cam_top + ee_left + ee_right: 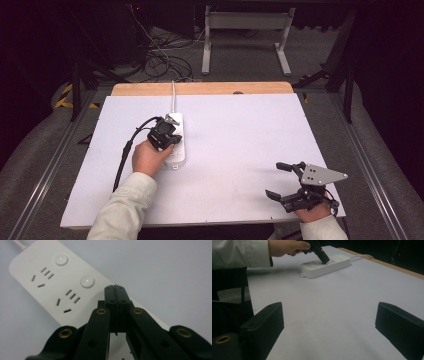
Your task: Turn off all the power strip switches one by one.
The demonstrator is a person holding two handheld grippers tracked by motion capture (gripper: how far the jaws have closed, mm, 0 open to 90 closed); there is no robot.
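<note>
On the white power strip (pixel 50 287), left gripper (pixel 115 287) pressed together; right gripper (pixel 329 322) spread.

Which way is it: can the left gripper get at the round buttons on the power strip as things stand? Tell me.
Probably yes. The left gripper, jaws shut together, is poised right over the power strip, its tip beside the nearer round button, with nothing between them.

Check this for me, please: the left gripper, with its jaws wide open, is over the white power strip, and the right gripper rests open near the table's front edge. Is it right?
Not quite. The left gripper has its jaws shut, pressed together, as the left gripper view shows. The rest holds: it is over the white power strip, and the right gripper rests open near the table's front edge.
</note>
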